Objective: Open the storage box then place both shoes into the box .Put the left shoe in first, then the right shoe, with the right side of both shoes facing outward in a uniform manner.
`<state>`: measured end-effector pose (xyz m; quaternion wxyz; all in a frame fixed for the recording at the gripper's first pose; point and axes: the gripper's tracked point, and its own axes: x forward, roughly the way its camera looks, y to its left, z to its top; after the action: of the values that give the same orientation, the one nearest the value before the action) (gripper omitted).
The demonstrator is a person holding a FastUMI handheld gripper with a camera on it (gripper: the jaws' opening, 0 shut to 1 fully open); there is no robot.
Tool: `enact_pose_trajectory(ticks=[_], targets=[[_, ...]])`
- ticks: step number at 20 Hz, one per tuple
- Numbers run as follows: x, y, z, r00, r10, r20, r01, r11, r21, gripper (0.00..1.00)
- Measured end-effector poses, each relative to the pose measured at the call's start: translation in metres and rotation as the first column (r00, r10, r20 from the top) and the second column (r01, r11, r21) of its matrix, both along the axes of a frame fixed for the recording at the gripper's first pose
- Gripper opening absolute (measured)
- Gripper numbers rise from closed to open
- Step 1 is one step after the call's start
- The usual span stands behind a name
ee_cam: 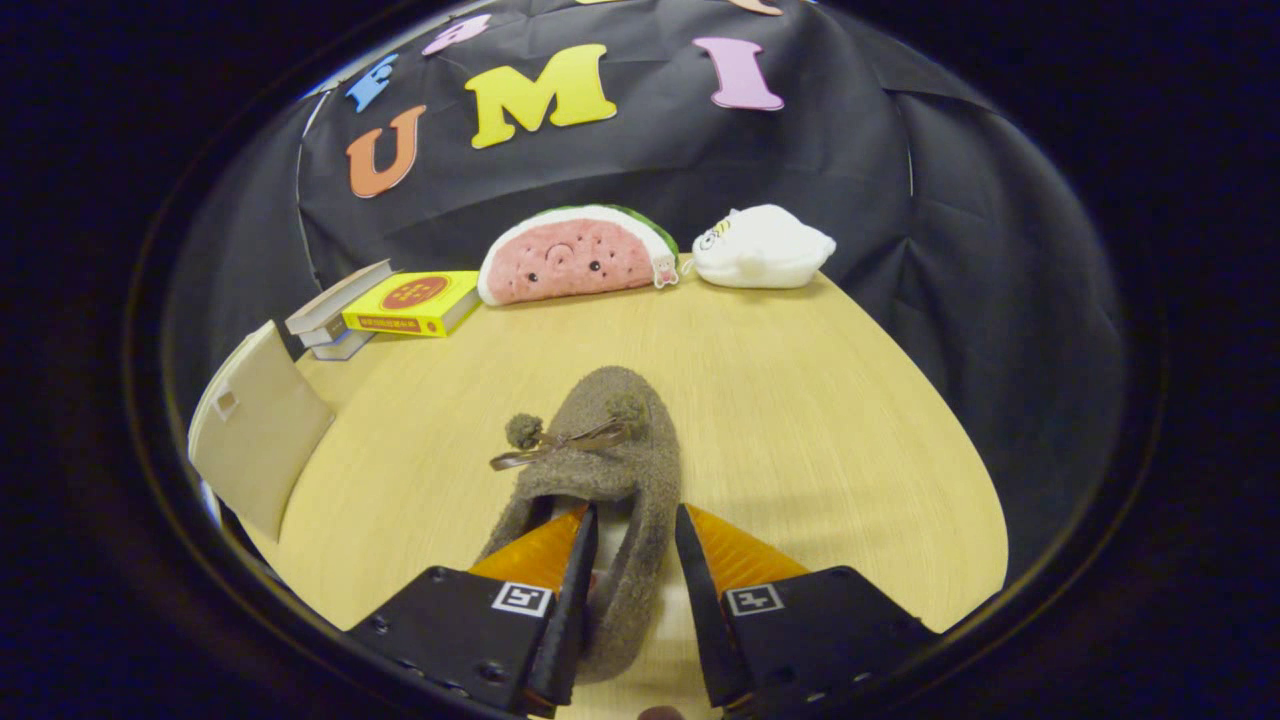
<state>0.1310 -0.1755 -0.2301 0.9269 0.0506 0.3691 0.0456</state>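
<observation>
Your gripper (636, 540) is clamped on the shoe (610, 470): one finger sits inside the opening, the other outside, w/ the fuzzy side wall pinched between them. The shoe is a grey-brown slipper w/ a bow and pom-pom, toe pointing away from you, on the desk (800, 420). The storage box (258, 430) is off to your left at the desk edge, lid looks raised. Beyond the shoe, along the back: stacked books (385, 305), a watermelon plush (575, 255) and a white plush (762, 247) beside it.
</observation>
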Motion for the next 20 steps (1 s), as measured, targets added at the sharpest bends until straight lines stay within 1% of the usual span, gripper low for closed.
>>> enact_pose_trajectory(ticks=[2, 3, 4, 6, 10, 12, 16, 20], targets=[[0.006, -0.005, -0.004, 1.000, -0.019, -0.006, 0.019, 1.000, -0.014, 0.19], [0.008, -0.010, -0.002, 0.999, -0.044, -0.005, 0.044, 0.999, -0.014, 0.18], [0.008, -0.009, -0.004, 0.998, -0.053, -0.018, 0.053, 0.999, 0.006, 0.00], [0.005, -0.009, -0.002, 0.996, -0.080, -0.026, 0.082, 0.996, 0.047, 0.00], [-0.004, 0.016, -0.002, 0.990, -0.116, -0.084, 0.132, 0.967, 0.219, 0.00], [-0.010, 0.024, 0.005, 0.988, -0.132, -0.083, 0.148, 0.960, 0.238, 0.00], [-0.017, 0.059, 0.043, 0.987, -0.154, -0.040, 0.159, 0.947, 0.278, 0.00], [-0.025, 0.116, 0.100, 0.986, -0.165, 0.010, 0.150, 0.921, 0.360, 0.00]])
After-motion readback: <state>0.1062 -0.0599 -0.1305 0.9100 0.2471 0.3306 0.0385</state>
